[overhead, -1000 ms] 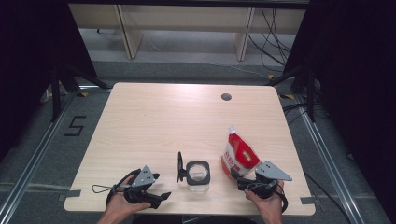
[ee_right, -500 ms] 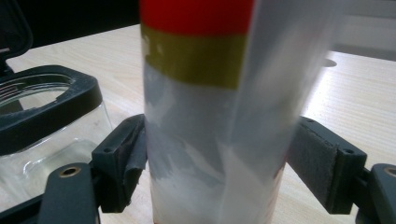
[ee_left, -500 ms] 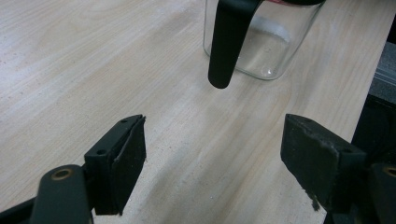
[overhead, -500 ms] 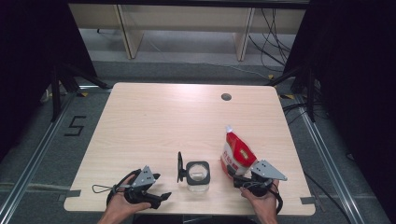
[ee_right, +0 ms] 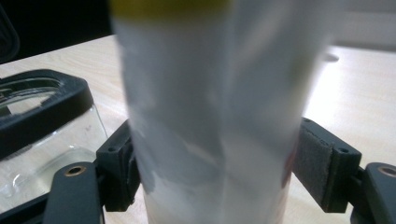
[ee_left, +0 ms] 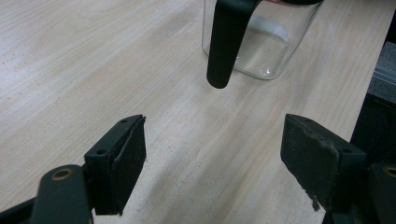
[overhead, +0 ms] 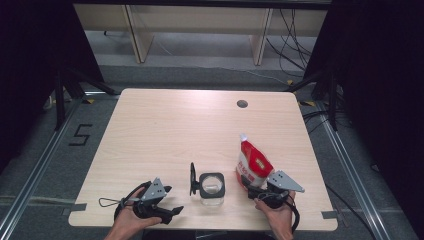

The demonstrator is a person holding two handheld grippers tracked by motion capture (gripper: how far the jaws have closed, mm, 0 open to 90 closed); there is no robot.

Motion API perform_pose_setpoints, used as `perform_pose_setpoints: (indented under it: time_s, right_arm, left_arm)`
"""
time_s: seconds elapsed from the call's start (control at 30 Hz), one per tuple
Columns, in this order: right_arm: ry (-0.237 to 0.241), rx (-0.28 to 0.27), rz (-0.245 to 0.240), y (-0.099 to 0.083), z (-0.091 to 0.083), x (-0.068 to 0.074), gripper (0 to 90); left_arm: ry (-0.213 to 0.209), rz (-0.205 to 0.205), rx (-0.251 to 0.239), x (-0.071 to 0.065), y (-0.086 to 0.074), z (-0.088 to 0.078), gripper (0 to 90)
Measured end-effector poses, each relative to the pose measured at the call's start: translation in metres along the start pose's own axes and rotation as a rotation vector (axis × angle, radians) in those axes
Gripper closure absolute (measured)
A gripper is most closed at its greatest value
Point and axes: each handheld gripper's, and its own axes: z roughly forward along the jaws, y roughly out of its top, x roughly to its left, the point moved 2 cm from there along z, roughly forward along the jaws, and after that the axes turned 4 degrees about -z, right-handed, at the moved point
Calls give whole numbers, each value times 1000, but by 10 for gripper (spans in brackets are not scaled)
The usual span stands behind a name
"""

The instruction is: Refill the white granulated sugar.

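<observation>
Left gripper (overhead: 172,210) sits at the lower left of the high view, resting on the table (overhead: 165,135) near its front edge. Its jaws are spread wide with nothing between them; in the left gripper view only bare wood lies between the pads (ee_left: 128,161).

Just right of it, at bottom centre of the high view, stands a clear glass jar (overhead: 212,187) with a black rim. Its black lid (overhead: 192,178) hangs flipped open on the jar's left side. In the left gripper view the jar (ee_left: 261,42) is at top centre, ahead of the jaws and apart from them.

Right of the jar, a red and white pouch (overhead: 252,162) stands upright, tilted a little. Right gripper (overhead: 252,190) is at the pouch's base, lower right of the high view. Its jaws have just been closing with the pouch between them. In the right gripper view the pouch (ee_right: 210,121) fills the gap; left pad looks in contact, right pad (ee_right: 315,163) is at its edge. Firm clamp: can't tell.
</observation>
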Motion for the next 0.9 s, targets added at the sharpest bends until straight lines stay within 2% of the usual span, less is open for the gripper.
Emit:
perform_pose_setpoints:
  time_s: [0.03,0.07,0.1,0.17,0.2,0.23,0.27,0.3,0.33,0.37,0.47,0.5,0.53,0.57,0.63,0.7,0.73,0.8,0.9]
  right_arm:
    - [8,18,-34,-1,1,-2,265]
    - [11,-1,-48,-1,3,-3,265]
    - [6,16,-9,-2,3,0,266]
    - [5,2,-22,-1,3,-1,267]
    - [2,0,-54,-1,4,-3,266]
    - [-2,9,-42,-2,4,-1,269]
    - [21,11,-37,-2,6,-1,274]
    - [7,15,-24,-3,6,0,279]
    - [-3,-2,-31,-3,7,0,281]
    - [-4,21,-30,-2,6,0,282]
    - [-6,17,-28,-2,6,0,283]
    - [22,13,13,-2,7,4,283]
    - [19,31,8,-2,7,4,282]
    - [6,24,-26,-1,7,2,280]
    - [22,24,-25,-1,8,3,280]
    - [23,27,-24,-1,9,4,282]
    - [9,23,-23,-1,9,4,282]
    - [16,21,-30,-1,10,4,282]
    - [20,26,-35,0,11,4,285]
  left_arm:
    - [-1,0,0,0,0,0,219]
    - [4,4,4,0,0,0,219]
    - [3,1,2,0,0,0,219]
    - [0,-1,0,0,0,0,219]
    - [7,5,5,1,0,0,219]
    - [4,5,5,0,0,0,219]
    - [-4,13,2,0,0,0,219]
    - [1,22,3,0,0,0,219]
    - [-4,12,0,0,0,0,219]
    - [-2,-1,-1,-1,0,0,219]
    - [-4,-4,-10,-2,0,1,219]
    - [-5,-8,-13,-2,0,1,219]
    - [-4,7,1,-1,0,0,219]
    - [-3,2,1,-1,0,0,219]
    - [-7,-7,-11,-2,0,1,219]
    - [-7,-7,-11,-2,0,1,219]
    - [-6,3,4,-1,0,0,219]
    - [-9,-7,-12,-2,0,1,219]
    - [-12,1,1,-1,0,1,219]
